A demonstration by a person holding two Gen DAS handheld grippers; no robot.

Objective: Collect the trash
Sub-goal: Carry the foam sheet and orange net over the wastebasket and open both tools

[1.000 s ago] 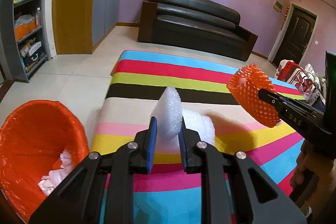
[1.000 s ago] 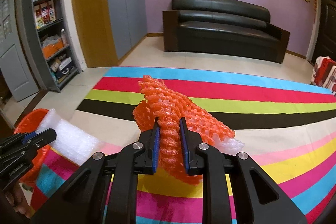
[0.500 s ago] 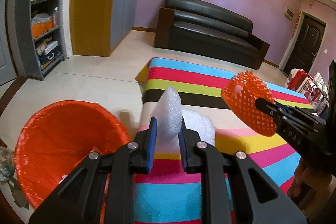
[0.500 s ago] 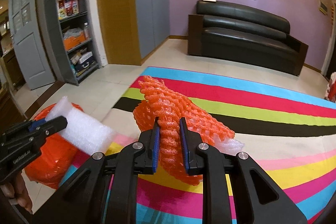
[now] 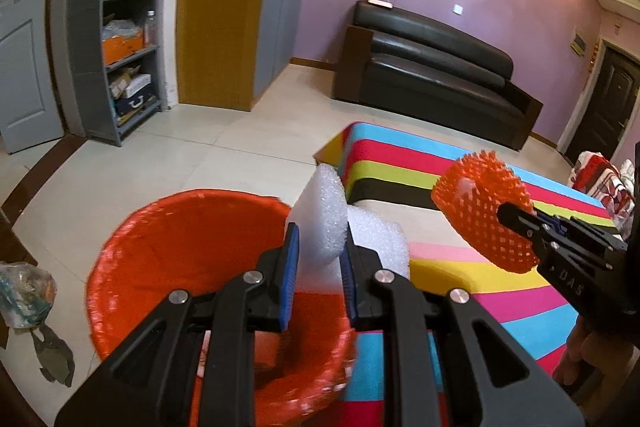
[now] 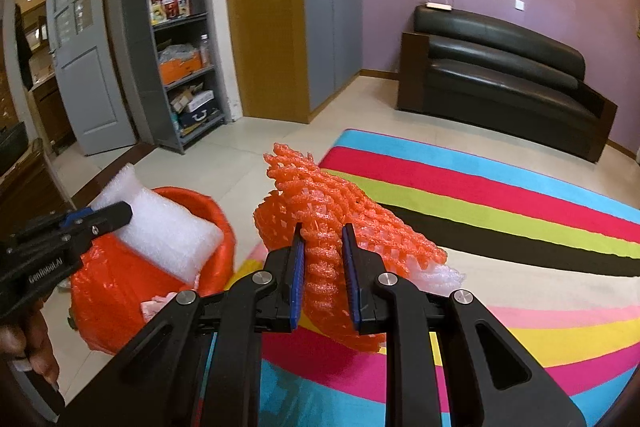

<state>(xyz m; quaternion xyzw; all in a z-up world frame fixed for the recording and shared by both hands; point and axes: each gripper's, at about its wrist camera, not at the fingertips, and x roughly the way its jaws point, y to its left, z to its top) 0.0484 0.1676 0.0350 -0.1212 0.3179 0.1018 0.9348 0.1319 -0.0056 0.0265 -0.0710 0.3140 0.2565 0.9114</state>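
Gripping white foam (image 5: pixel 320 215), the left gripper (image 5: pixel 318 267) hung over the orange bin (image 5: pixel 160 239); the right gripper (image 6: pixel 323 267) clamped orange foam net (image 6: pixel 336 219) above the striped rug (image 6: pixel 500 195), beside the bin.

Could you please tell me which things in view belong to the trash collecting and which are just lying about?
Part of the job:
- white foam, gripped in the left claw
- orange foam net, gripped in the right claw
- orange bin

Just lying about:
- striped rug
- black sofa
- grey shelf
- crumpled bag on the floor beside the bin
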